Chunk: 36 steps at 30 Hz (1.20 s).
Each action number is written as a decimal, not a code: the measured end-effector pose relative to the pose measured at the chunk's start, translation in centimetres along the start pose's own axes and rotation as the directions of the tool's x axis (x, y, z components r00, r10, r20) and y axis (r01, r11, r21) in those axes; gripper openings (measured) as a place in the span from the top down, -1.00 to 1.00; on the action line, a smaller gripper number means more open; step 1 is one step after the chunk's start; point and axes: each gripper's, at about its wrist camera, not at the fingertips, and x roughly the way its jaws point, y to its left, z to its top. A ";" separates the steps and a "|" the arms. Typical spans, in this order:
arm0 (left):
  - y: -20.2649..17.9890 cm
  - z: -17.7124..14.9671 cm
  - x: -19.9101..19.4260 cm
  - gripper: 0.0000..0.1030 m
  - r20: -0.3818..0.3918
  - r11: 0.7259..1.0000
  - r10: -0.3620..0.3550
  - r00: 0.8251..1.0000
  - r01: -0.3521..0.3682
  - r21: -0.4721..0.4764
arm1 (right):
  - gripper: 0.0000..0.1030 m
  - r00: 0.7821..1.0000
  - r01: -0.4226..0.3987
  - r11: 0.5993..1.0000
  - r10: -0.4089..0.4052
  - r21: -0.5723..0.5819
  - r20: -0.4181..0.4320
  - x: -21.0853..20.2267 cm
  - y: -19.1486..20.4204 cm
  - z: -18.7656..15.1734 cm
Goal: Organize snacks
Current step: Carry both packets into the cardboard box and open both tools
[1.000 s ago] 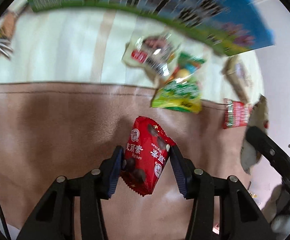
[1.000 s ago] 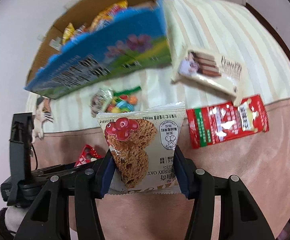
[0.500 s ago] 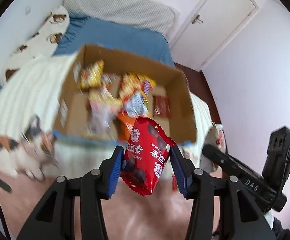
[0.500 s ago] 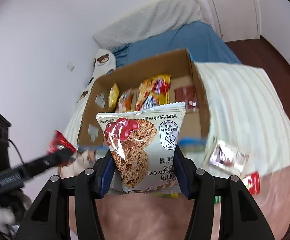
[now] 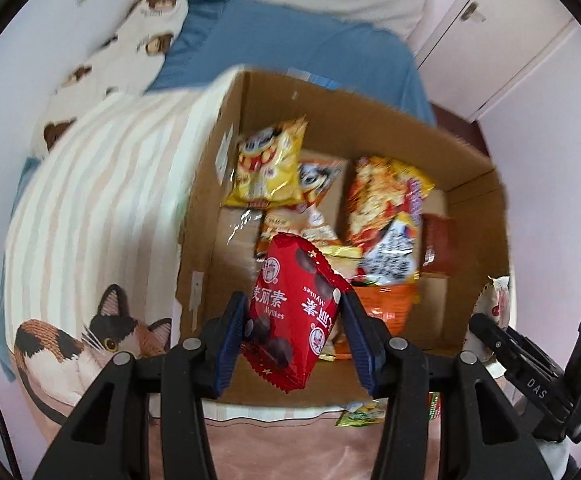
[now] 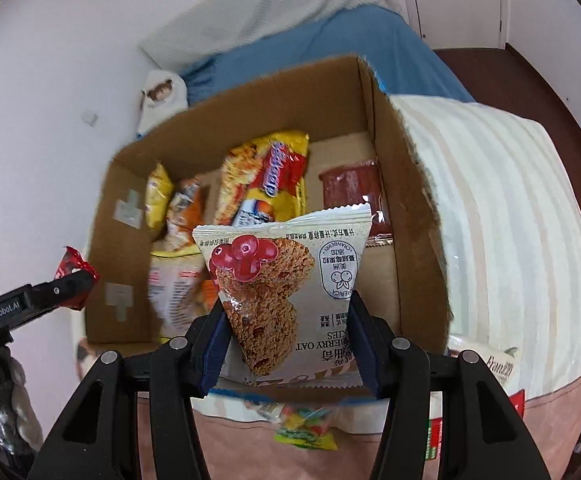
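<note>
My left gripper (image 5: 294, 330) is shut on a red chocolate snack packet (image 5: 296, 314), held above the near edge of an open cardboard box (image 5: 210, 216) that holds several snack bags. My right gripper (image 6: 286, 340) is shut on a white cranberry oat cookie packet (image 6: 286, 276), also over the box's (image 6: 406, 208) near side. The right gripper (image 5: 490, 334) with the cookie packet's edge shows at the right of the left wrist view. At the left of the right wrist view the left gripper's finger (image 6: 50, 294) shows, with the red packet's corner (image 6: 72, 266) past it.
The box stands on a bed with a striped cream blanket (image 5: 102, 184), a cat-print cushion (image 5: 74, 344) at its left. Loose snacks lie on the brown cover in front: a green candy bag (image 6: 306, 430), a red packet (image 6: 436, 440) and a white packet (image 6: 486, 364). A blue sheet (image 5: 290, 52) lies beyond.
Both grippers have risen from the brown cover and travelled toward the box with their packets. The box's printed side has given way to a view into its open top, which has drawn nearer.
</note>
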 end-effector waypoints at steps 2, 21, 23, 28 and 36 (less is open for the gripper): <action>0.5 0.4 1.2 0.12 -0.036 1.000 -0.002 0.999 0.001 -0.028 | -0.13 0.999 0.015 1.000 -0.015 0.003 -0.041 1.6 0.0 0.4; -2.3 -1.9 1.8 -0.76 -0.011 0.991 0.097 0.995 -0.096 0.099 | -0.86 0.991 0.081 0.995 -0.086 -0.052 -0.099 1.9 0.8 0.8; -2.5 -2.4 0.8 -0.76 0.031 0.990 0.096 0.995 -0.099 0.104 | -0.86 0.993 0.089 0.994 -0.093 -0.062 -0.069 0.9 1.0 0.7; -3.3 -3.5 -1.9 -0.76 0.119 0.990 0.079 0.990 -0.092 0.107 | -0.86 0.993 0.115 0.989 -0.112 -0.094 0.043 -2.5 1.7 -0.3; -5.2 -6.5 -6.6 -0.76 0.275 0.977 0.107 0.955 -0.152 0.150 | -0.86 0.977 0.142 0.983 -0.121 -0.118 0.175 -8.0 2.9 -2.6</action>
